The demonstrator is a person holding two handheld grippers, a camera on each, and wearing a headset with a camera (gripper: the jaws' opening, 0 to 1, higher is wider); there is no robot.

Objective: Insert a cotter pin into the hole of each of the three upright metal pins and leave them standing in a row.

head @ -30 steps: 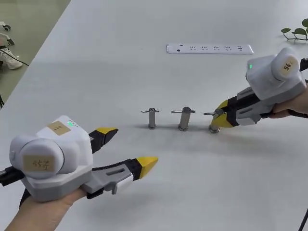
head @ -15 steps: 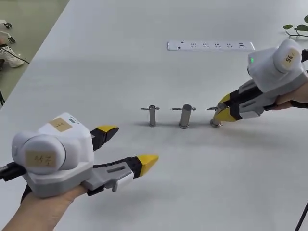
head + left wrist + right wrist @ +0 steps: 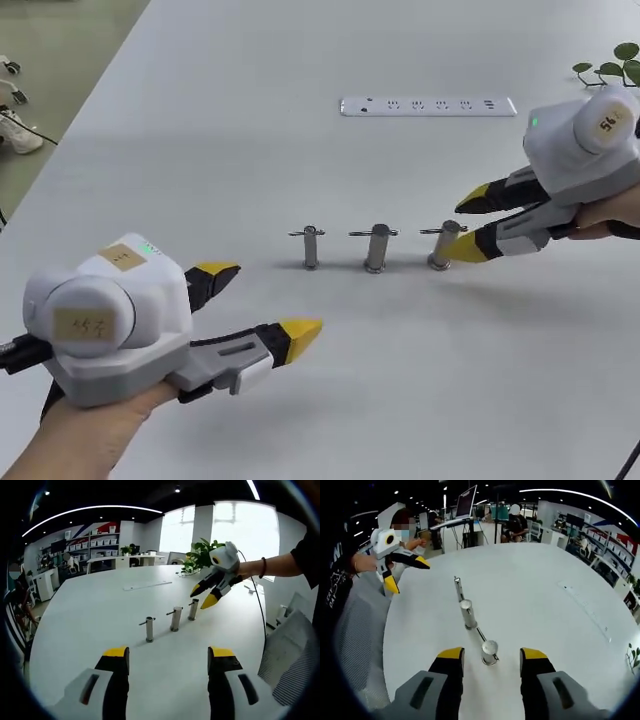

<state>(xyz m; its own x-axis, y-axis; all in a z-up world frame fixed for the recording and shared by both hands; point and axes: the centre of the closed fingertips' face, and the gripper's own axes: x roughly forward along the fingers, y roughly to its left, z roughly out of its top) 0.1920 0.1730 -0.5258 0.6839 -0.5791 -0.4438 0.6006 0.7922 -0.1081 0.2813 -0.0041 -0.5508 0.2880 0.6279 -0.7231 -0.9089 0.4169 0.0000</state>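
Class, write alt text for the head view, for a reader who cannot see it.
Three upright metal pins, each with a cotter pin through its top, stand in a row on a white table. The right gripper, jaws open, is beside the rightmost pin; the left gripper, also open, is held nearer the camera.

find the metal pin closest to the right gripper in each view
Head view: the end pin stands at the right end of the row, by the open right gripper.
Left gripper view: it is the farthest of the three, right of centre.
Right gripper view: it is the nearest, low centre, just ahead of the two jaws.
Shared landmark: the middle pin stands next to it.
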